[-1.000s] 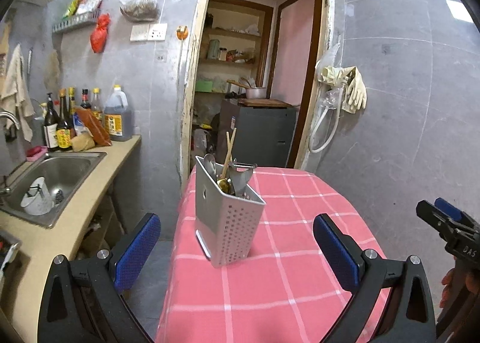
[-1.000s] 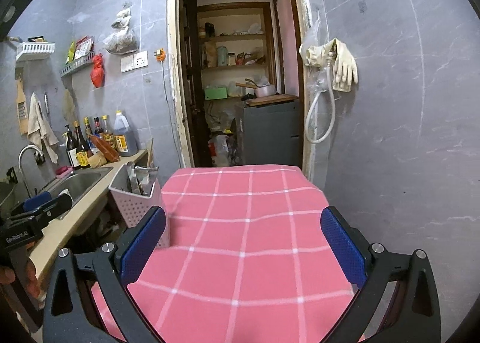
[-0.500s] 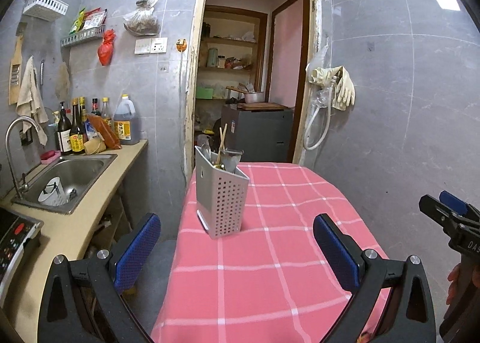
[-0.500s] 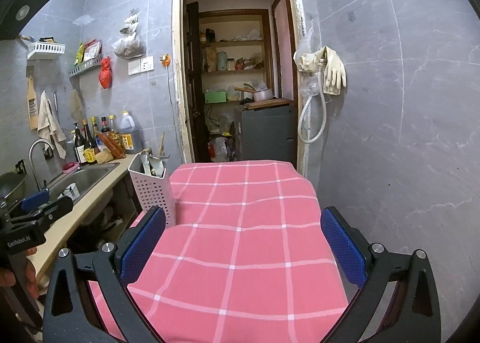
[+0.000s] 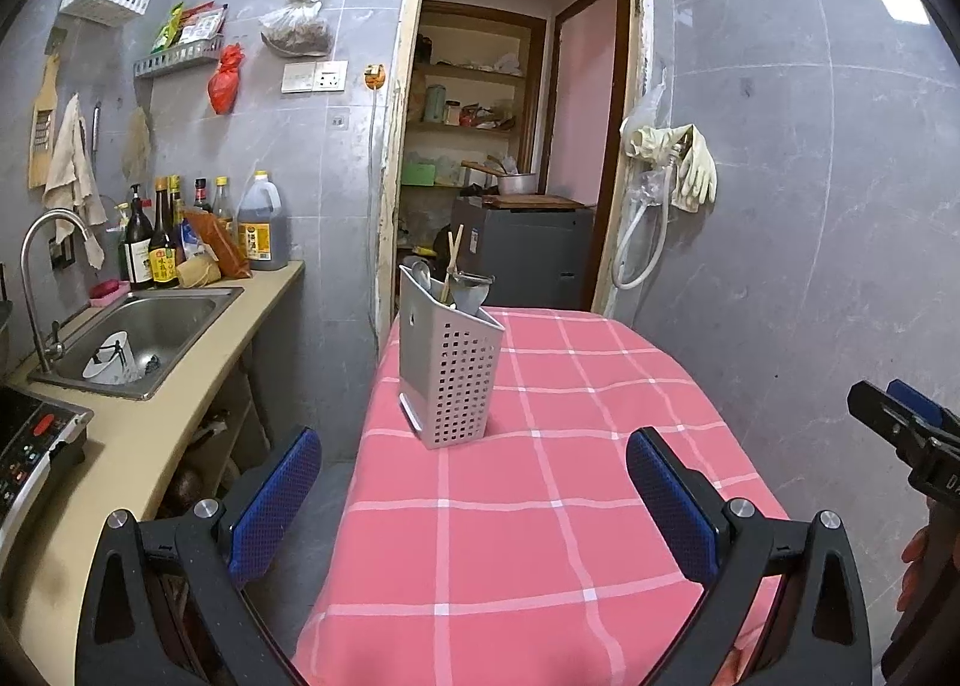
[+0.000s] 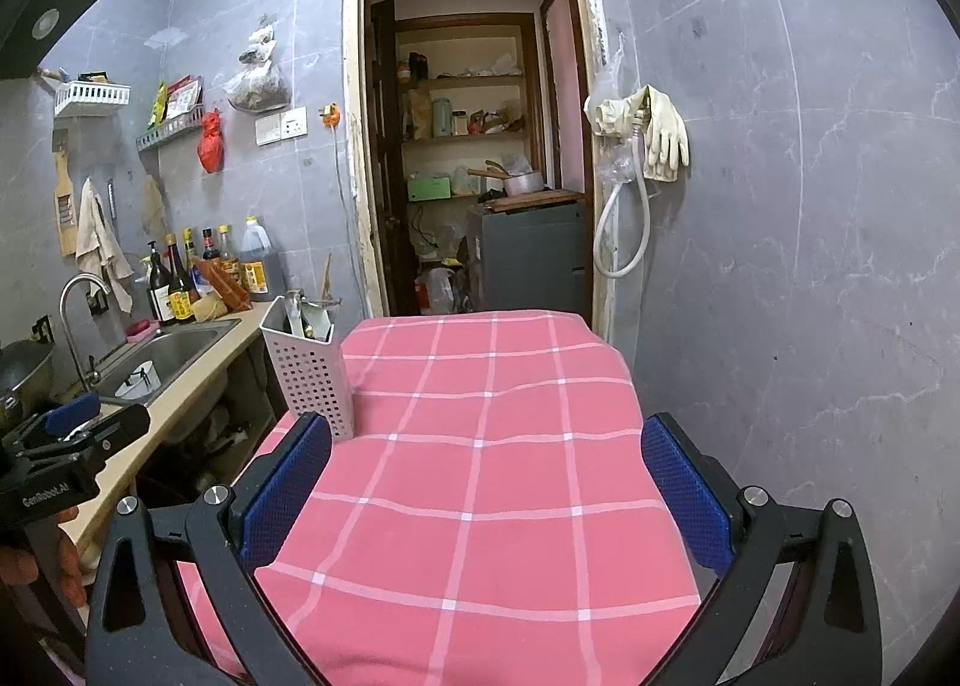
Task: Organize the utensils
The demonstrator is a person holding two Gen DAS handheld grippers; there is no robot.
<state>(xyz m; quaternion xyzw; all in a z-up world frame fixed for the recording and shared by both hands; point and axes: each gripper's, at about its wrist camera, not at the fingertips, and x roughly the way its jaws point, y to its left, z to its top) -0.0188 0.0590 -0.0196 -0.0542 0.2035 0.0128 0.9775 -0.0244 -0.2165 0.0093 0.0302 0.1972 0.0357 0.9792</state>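
Note:
A grey perforated utensil holder [image 5: 447, 371] stands upright near the left edge of the pink checked tablecloth [image 5: 540, 482]. Spoons, a strainer and chopsticks [image 5: 451, 269] stick out of its top. My left gripper [image 5: 474, 497] is open and empty, well short of the holder and above the near table. In the right wrist view the holder [image 6: 309, 368] sits just beyond the left finger of my right gripper [image 6: 480, 497], which is also open and holds nothing. Each gripper appears at the edge of the other's view.
A beige counter [image 5: 180, 386] with a steel sink [image 5: 144, 338], tap and bottles [image 5: 162, 248] runs along the left. An induction cooker [image 5: 30, 458] sits at its near end. A doorway [image 5: 510, 158] to a pantry lies behind the table; grey tiled wall [image 5: 810, 206] on the right.
Both grippers have drawn back and risen away from the holder, which now looks smaller and farther. Both stay open and empty. The holder has not moved.

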